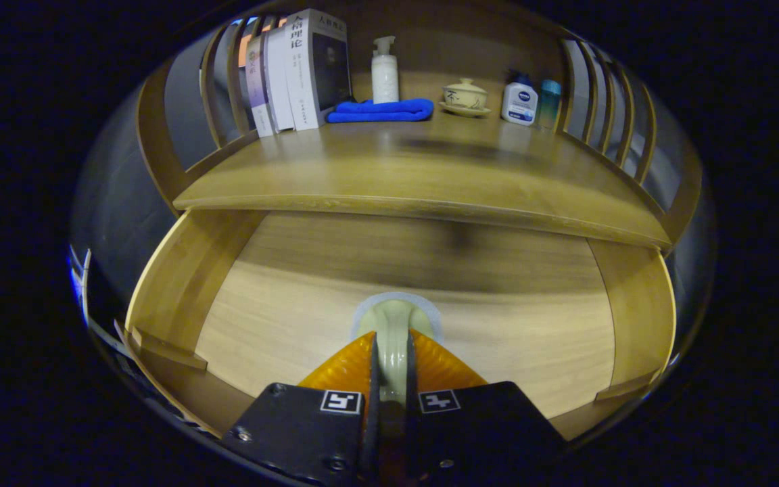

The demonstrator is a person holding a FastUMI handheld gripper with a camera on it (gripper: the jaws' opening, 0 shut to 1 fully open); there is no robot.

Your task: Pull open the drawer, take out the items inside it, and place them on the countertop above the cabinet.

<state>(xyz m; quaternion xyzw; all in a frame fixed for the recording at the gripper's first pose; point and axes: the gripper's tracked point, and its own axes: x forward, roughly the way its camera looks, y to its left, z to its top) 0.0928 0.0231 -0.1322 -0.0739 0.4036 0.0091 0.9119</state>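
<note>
Gripper (393,345) fingers pinch a pale cup (395,323) by its wall, low inside the open drawer (166,284). We see the cup over the drawer floor, below the countertop (416,176). Beyond: books (295,71), blue cloth (381,110), pump bottle (385,71).

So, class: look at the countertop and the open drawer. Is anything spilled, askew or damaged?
Nothing stands out. The books, blue towel, pump bottle and lidded cup sit tidily on the countertop. In the drawer, the gripper is shut on a pale roll.
</note>
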